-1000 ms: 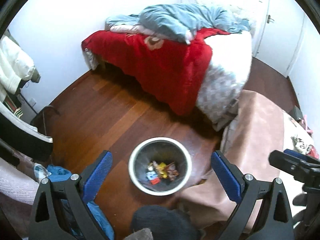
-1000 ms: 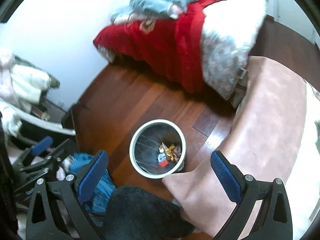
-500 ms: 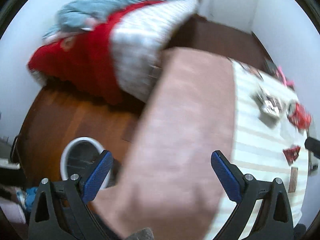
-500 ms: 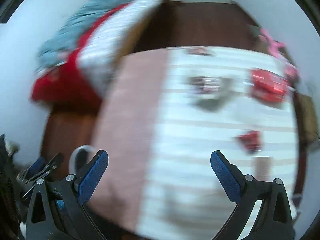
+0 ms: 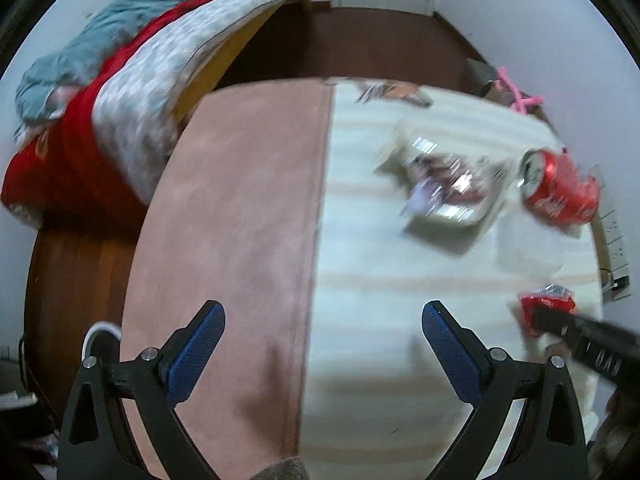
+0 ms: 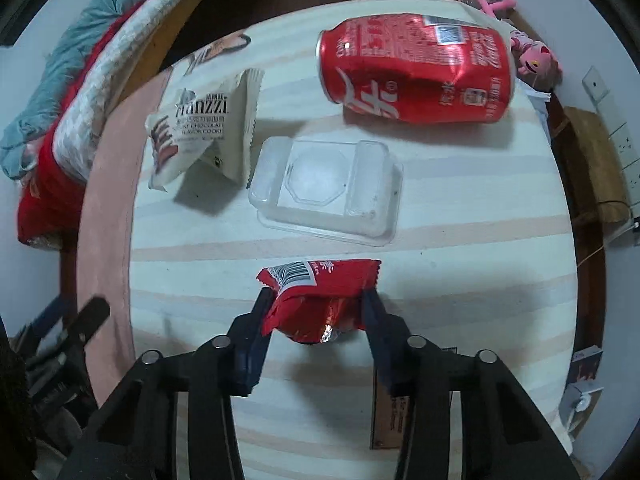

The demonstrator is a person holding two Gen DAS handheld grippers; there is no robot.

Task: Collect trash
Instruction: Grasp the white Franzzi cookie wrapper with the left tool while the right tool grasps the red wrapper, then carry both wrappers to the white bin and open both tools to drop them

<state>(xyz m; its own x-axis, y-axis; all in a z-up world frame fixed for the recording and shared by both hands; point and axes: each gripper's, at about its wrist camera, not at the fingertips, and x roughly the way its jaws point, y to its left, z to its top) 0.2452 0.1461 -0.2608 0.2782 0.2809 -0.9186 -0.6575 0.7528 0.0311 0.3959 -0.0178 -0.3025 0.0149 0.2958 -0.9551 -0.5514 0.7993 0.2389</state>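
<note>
While right fingers (image 6: 262, 312) pinch red wrapper (image 6: 320, 296), left gripper (image 5: 322, 338) wide open

The left wrist view smears the cookie wrapper (image 5: 444, 188) and red can (image 5: 558, 192) — no print is legible. The trash bin (image 5: 100, 330) shows only a sliver of white rim beyond the pink cloth (image 5: 240, 220). The red wrapper (image 6: 320, 296) hides its lower end between the right gripper's (image 6: 316, 312) fingers — contents unreadable.

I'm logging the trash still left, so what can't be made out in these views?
- Bin: left view, only a rim sliver shows past the pink cloth.
- Tray: left view, motion-blurred.
- Brown card: right view, behind the right gripper shut on the red wrapper.
</note>
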